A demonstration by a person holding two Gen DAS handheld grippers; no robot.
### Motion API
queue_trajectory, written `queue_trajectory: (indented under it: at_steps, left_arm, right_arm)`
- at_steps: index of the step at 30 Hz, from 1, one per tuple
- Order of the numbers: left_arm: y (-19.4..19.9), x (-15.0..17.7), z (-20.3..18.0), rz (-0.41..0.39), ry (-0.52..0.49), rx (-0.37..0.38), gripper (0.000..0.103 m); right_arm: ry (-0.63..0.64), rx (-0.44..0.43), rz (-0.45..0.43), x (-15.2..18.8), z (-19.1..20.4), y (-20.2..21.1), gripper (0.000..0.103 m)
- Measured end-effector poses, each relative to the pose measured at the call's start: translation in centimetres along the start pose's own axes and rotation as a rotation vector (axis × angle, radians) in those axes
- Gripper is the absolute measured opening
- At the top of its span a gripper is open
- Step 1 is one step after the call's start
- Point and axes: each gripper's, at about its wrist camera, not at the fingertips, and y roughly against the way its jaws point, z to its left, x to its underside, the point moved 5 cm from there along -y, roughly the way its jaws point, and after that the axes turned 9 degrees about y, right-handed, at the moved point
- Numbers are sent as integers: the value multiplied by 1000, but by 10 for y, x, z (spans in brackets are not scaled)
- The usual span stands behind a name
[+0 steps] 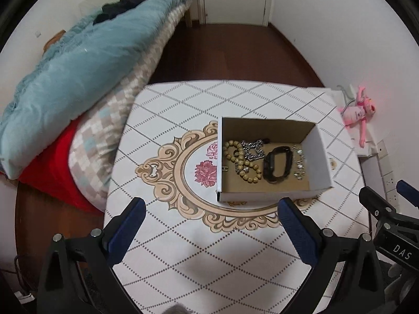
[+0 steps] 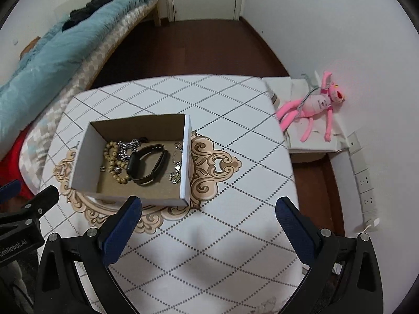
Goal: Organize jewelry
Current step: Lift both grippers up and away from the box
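A white cardboard box (image 1: 320, 157) (image 2: 81, 154) stands on the table (image 1: 183, 261) (image 2: 235, 157). Inside lie a wooden bead bracelet (image 1: 231, 154) (image 2: 112, 151), a silver chain (image 1: 252, 150) (image 2: 125, 146), a black wristband (image 1: 277, 163) (image 2: 148, 164) and a thin silver bracelet (image 1: 298, 162) (image 2: 176, 167). My left gripper (image 1: 212, 209) is open and empty, just short of the box's near wall. My right gripper (image 2: 209, 206) is open and empty, to the right of the box's near corner. Each gripper also shows at the edge of the other view.
A bed with a teal blanket (image 1: 78, 65) (image 2: 65, 44), checked quilt and red cloth lies left of the table. A pink plush toy (image 2: 314, 104) (image 1: 358, 112) lies on a low white shelf at the right, by wall sockets (image 2: 366, 185). Dark wooden floor lies beyond.
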Motion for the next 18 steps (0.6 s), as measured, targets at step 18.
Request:
queue_trajectory:
  at_steps: [18]
  left_arm:
    - [162, 27, 3, -258, 7, 66, 103]
  right_arm:
    - [-12, 40, -295, 35, -4, 186, 103]
